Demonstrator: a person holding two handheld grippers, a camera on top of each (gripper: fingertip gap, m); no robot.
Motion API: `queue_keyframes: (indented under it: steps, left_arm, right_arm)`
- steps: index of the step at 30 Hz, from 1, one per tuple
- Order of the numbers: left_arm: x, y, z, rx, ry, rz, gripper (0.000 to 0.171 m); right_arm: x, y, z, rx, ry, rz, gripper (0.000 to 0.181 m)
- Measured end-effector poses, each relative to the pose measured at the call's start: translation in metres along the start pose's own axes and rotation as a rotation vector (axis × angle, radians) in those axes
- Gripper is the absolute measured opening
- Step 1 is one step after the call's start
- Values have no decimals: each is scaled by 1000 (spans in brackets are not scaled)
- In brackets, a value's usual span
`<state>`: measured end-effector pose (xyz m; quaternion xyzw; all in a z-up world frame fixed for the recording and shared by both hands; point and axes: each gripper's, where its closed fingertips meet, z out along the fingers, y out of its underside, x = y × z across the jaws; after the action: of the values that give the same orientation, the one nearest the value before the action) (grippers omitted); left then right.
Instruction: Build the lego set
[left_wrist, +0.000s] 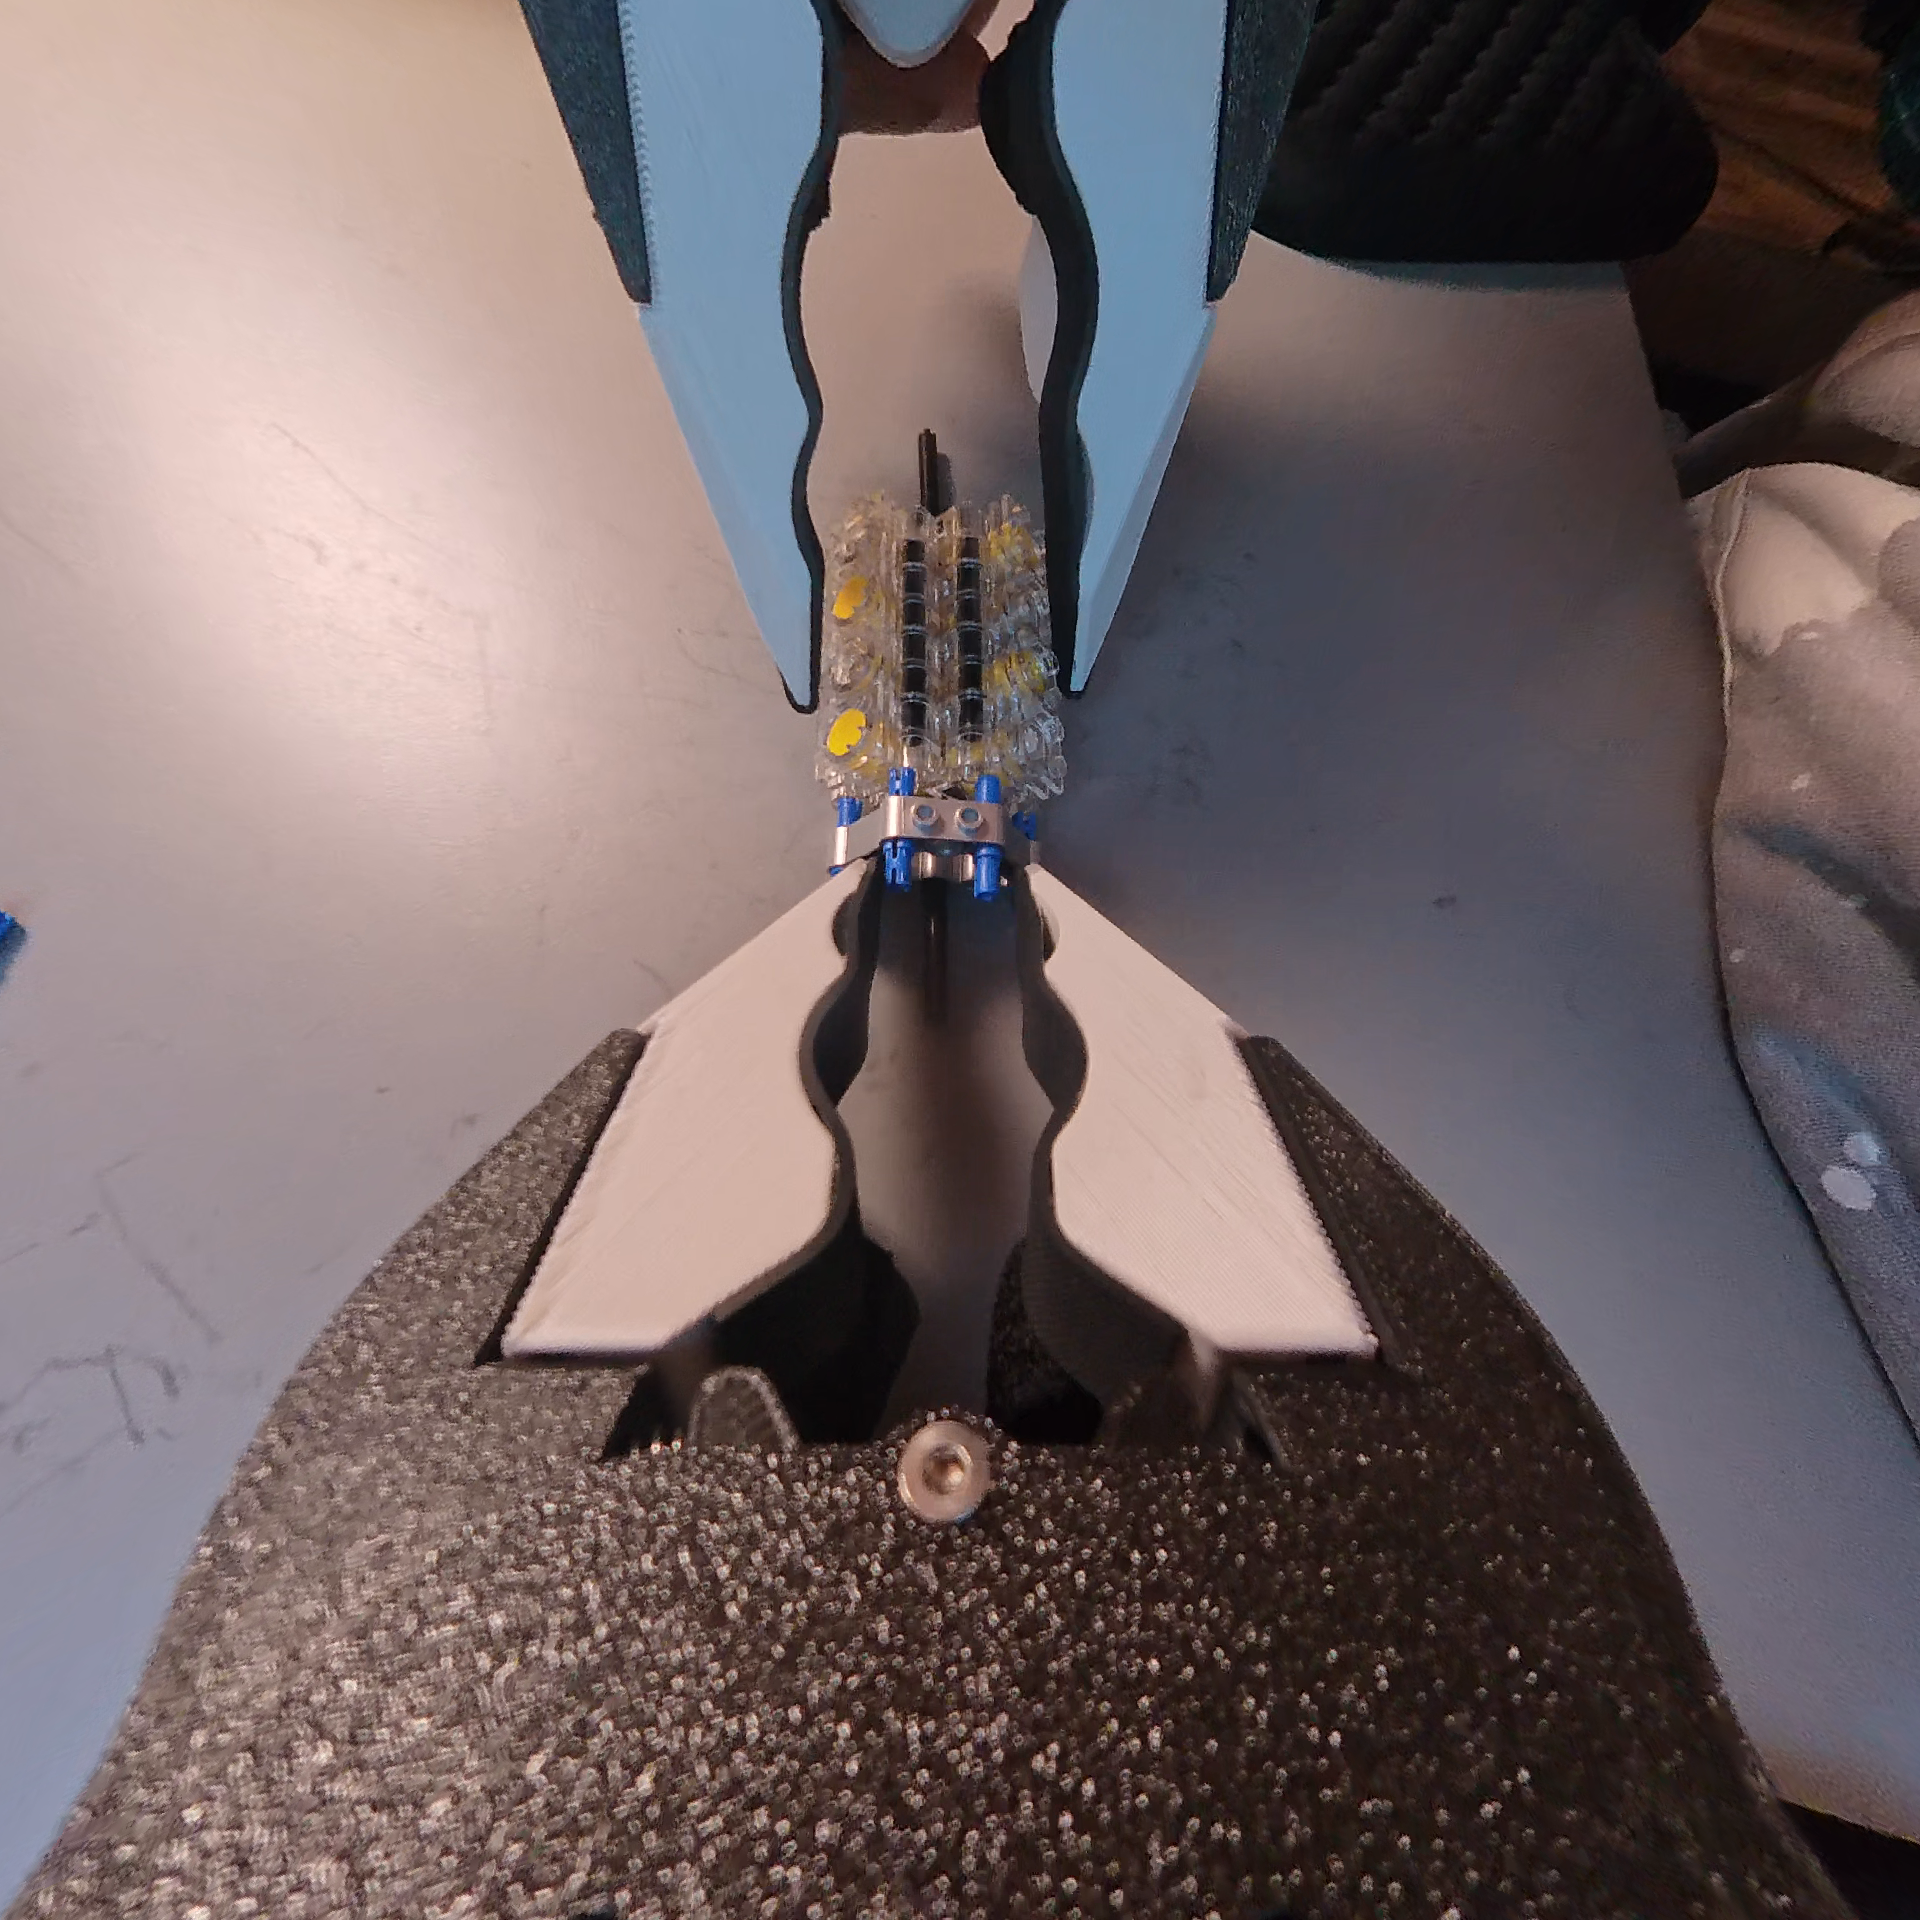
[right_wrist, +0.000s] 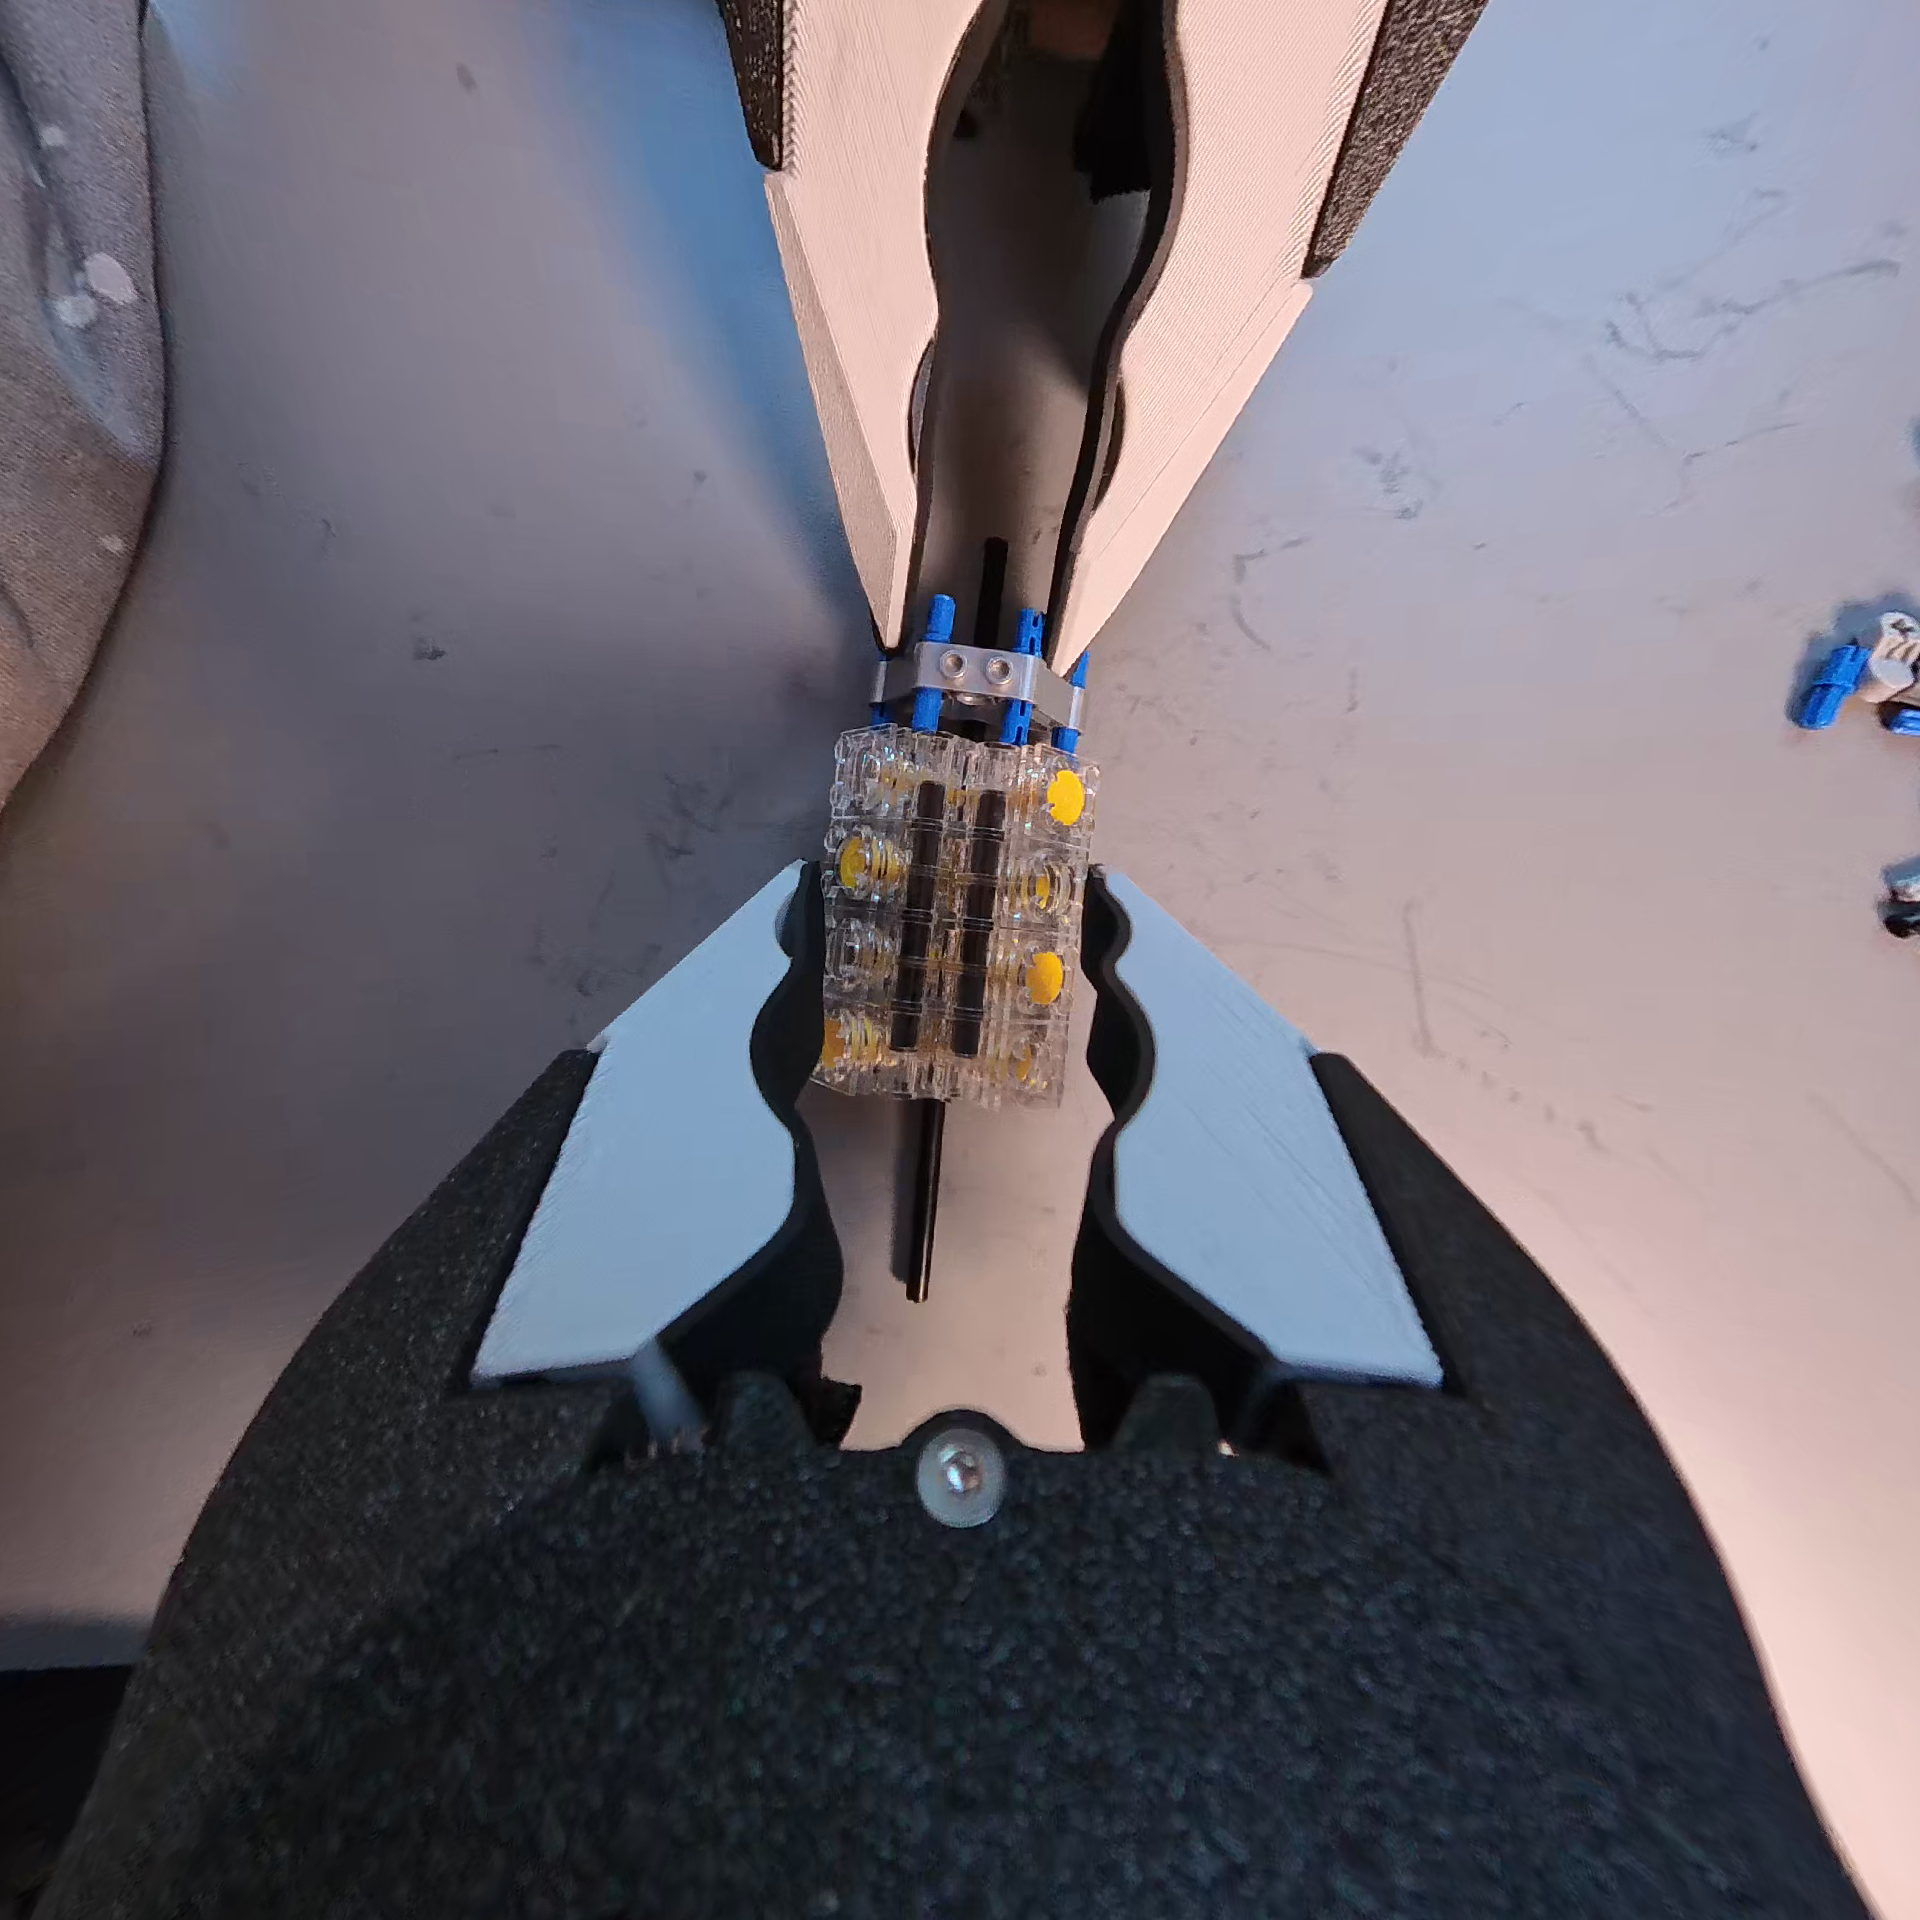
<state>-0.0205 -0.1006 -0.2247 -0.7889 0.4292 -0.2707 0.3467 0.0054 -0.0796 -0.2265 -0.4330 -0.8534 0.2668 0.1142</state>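
The clear block with yellow dots and black rods is held above the table between both tongs. The right gripper clamps the block's sides. The left gripper, opposite, pinches the grey frame with blue pins at the block's end. Loose pieces lie on the table, well right of the block.

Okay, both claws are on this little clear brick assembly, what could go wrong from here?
1. The left claw pinches only the small grey connector with blue pins; pulling might pop it off the clear block stack with yellow dots and black axles.
2. The right claw grips smooth clear plastic, which may slip.
3. The thin black rod sticking out could snag.
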Motion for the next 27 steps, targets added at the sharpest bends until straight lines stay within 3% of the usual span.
queue_keyframes:
  steps: [20,27]
  left_arm:
    - [0,-1,1,4,-31,82,19]
    - [-2,-2,3,2,-28,3,19]
  right_arm:
    - [-3,0,-2,102,-52,112,46]
    - [-2,2,-3,98,-17,95,46]
